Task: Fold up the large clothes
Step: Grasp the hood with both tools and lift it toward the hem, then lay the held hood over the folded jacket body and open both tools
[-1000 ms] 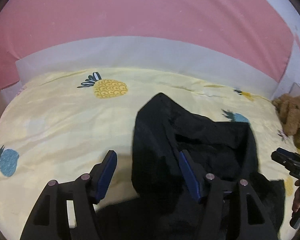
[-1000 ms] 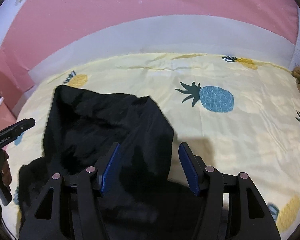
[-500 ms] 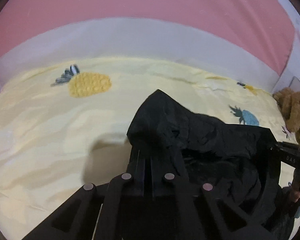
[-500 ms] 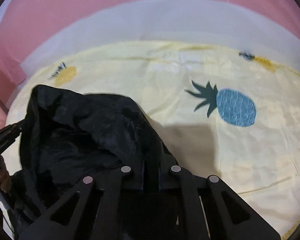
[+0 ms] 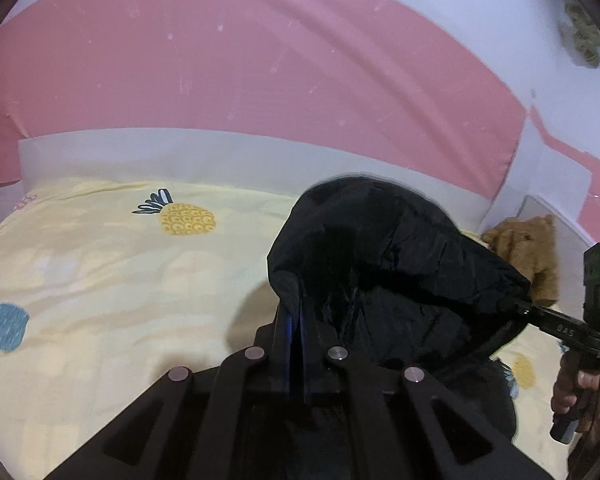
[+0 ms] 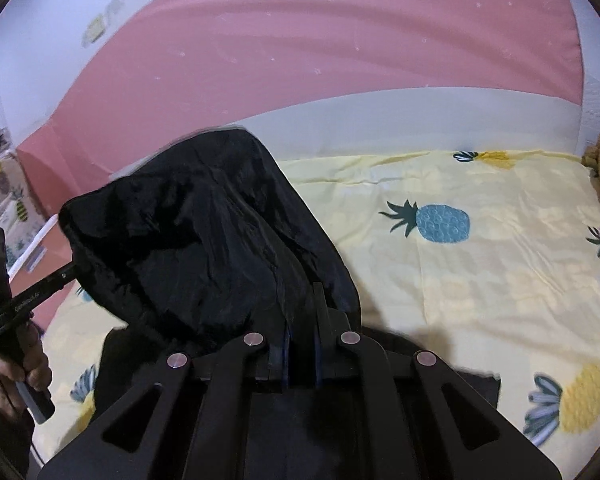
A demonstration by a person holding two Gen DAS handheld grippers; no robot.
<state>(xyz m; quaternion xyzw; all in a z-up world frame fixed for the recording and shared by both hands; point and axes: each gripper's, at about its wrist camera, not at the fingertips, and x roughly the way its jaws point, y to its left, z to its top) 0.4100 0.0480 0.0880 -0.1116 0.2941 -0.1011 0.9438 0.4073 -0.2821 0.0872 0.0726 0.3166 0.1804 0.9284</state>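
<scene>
A large black garment (image 5: 384,264) hangs between my two grippers, lifted off the yellow pineapple-print bedsheet (image 5: 100,272). My left gripper (image 5: 296,312) is shut on the garment's left edge. My right gripper (image 6: 302,312) is shut on its right edge; the cloth (image 6: 204,232) bunches up above and left of it. The right gripper also shows in the left wrist view (image 5: 528,312), pinching the cloth at the right. The left gripper shows in the right wrist view (image 6: 70,270) at the left. The garment's lower part droops behind the gripper bodies, mostly hidden.
A brown plush toy (image 5: 528,248) sits at the bed's right end, against the wall. A pink and white wall (image 5: 260,80) runs behind the bed. The sheet (image 6: 480,264) lies open to the right of the garment.
Both grippers went from open over the flat garment to shut on its edges, then lifted it up off the bed; the views now tilt up toward the wall.
</scene>
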